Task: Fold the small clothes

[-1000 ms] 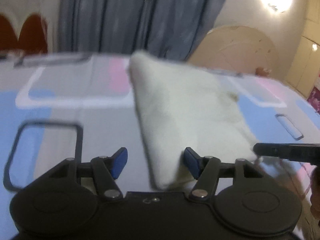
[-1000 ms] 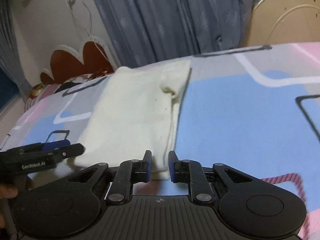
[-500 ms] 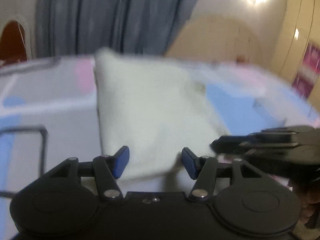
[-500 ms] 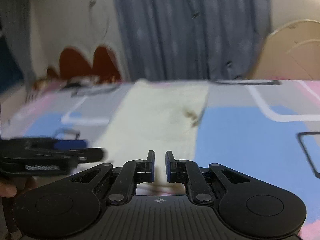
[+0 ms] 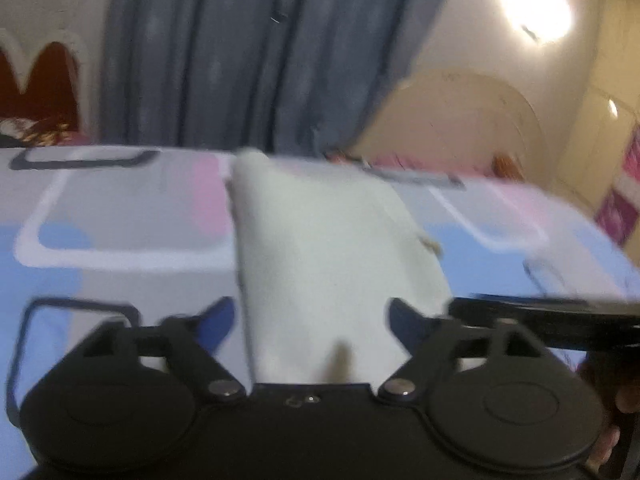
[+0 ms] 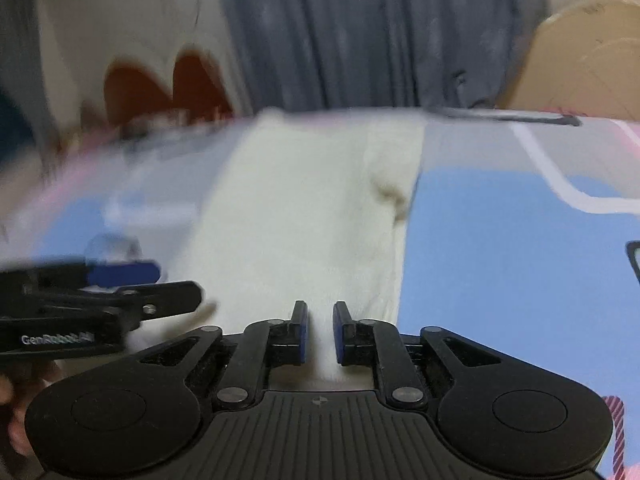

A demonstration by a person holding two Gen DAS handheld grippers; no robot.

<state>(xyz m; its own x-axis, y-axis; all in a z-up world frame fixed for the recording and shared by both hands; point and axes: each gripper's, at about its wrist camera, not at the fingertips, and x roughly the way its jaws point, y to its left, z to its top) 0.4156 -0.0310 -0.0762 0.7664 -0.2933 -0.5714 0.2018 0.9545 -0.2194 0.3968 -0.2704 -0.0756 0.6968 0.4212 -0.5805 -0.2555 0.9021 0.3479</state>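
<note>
Left gripper stays spread; right gripper has parted slightly over cloth.

The left gripper sits low with its jaws spread wide, while the right gripper, just to its right and level with it, holds its jaws nearly together with a narrow gap.

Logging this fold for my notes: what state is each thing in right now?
Garment: cream, folded into a long strip, lying flat on the bedsheet.
Left gripper: open wide, fingers astride the garment's near end, not gripping.
Right gripper: open by a narrow gap, over the garment's near edge; grip unclear.
Curtain: drawn shut.
Lamp: lit.
</note>
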